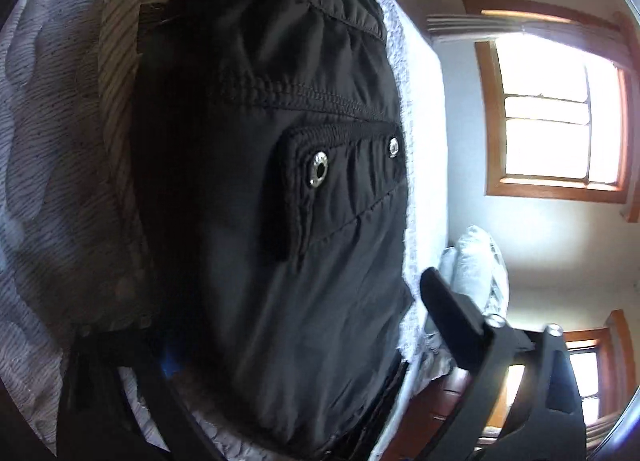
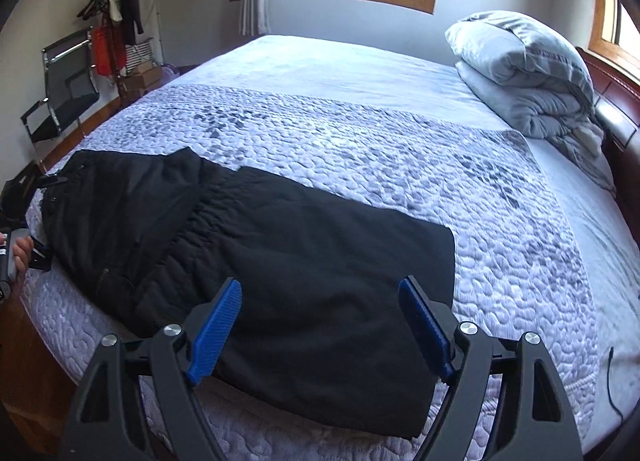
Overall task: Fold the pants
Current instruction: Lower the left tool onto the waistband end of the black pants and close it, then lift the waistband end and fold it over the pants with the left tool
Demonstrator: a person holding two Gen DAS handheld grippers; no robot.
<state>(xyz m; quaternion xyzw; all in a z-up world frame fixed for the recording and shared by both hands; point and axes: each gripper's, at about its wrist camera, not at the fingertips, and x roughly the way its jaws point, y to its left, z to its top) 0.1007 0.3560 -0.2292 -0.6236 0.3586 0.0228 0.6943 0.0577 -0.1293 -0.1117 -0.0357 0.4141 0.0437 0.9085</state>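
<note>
Black pants point(image 2: 280, 261) lie flat across the near side of the bed, partly folded over, waistband end to the left. My right gripper point(image 2: 320, 321) is open and empty, hovering over the pants' near edge, its blue pads point(image 2: 218, 325) spread wide. In the left wrist view the pants point(image 1: 280, 181) fill the frame up close, with a pocket flap and two metal snaps point(image 1: 320, 170). My left gripper point(image 1: 288, 341) is open, its jaws spread either side of the fabric; one finger point(image 1: 452, 321) shows on the right, the other is in shadow. It shows at the pants' left end point(image 2: 24, 229).
The bed has a pale quilted cover point(image 2: 400, 141). A folded grey duvet point(image 2: 532, 73) lies at the far right by the wooden headboard point(image 2: 616, 117). A chair point(image 2: 64, 93) and a coat stand point(image 2: 112, 21) are beyond the bed's left side. Windows are behind.
</note>
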